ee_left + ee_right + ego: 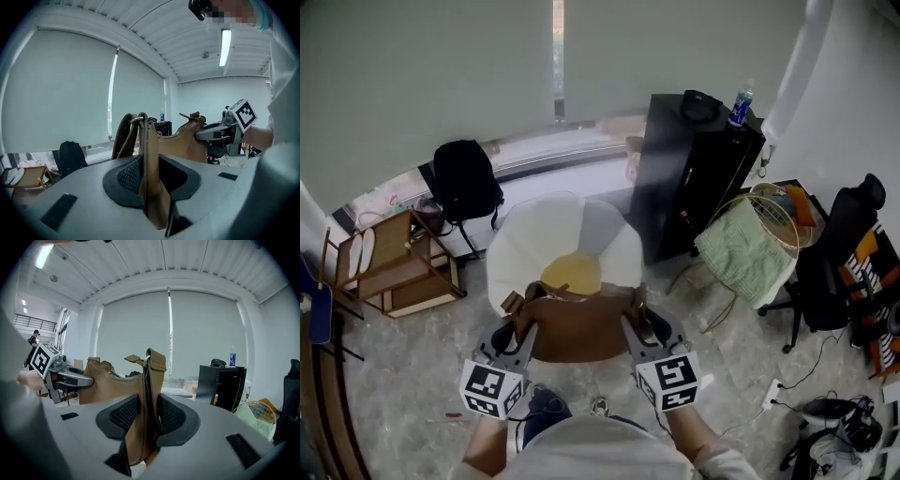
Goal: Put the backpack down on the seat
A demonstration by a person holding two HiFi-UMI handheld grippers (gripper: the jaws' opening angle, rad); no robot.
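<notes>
left gripper [511, 330] and right gripper [647, 326] each pinch one end of the brown backpack [581, 328] — jaws narrow, tight on the leather — and it hangs over the near rim of the white chair [534, 246].

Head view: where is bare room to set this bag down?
The seat of the white shell chair is free: only a yellow cushion, beyond the brown leather bag. The floor left, toward the wooden rack, is bare. Crowded right: black cabinet, green-draped basket.
</notes>
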